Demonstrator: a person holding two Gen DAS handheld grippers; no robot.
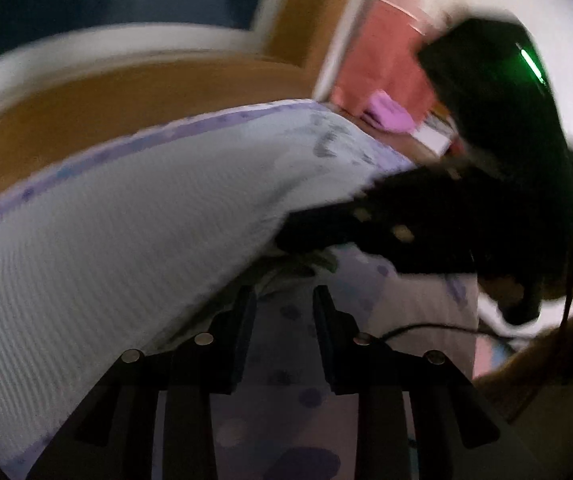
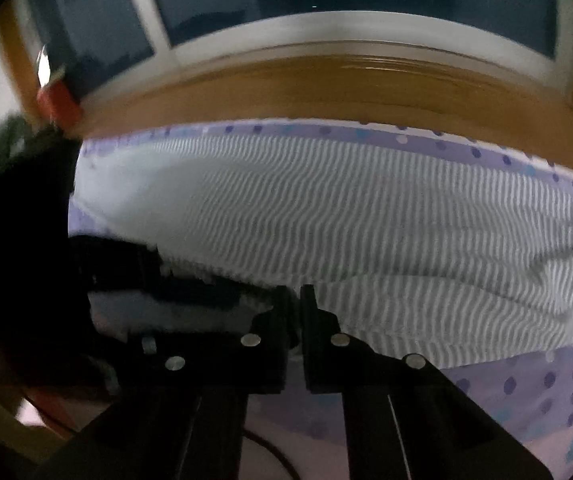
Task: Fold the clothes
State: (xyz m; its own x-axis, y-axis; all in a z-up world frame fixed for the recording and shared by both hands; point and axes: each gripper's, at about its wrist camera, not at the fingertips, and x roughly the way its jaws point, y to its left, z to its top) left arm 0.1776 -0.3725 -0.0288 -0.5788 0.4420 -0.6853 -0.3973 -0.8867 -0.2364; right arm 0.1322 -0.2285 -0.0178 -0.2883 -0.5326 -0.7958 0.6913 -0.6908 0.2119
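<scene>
The right gripper [image 2: 294, 300] was closed on the near hem of the striped garment [image 2: 326, 220], a sliver of cloth pinched between its jaws. The left gripper [image 1: 284, 308] stood part open at the same edge, its jaws apart over the dotted sheet [image 1: 286, 380]; whether any fabric lay between them was unclear. The garment lay spread across the sheet toward the wooden ledge [image 2: 326, 88]. It looked light, limp knit, likely to sag and crease, best taken at hem corners.
</scene>
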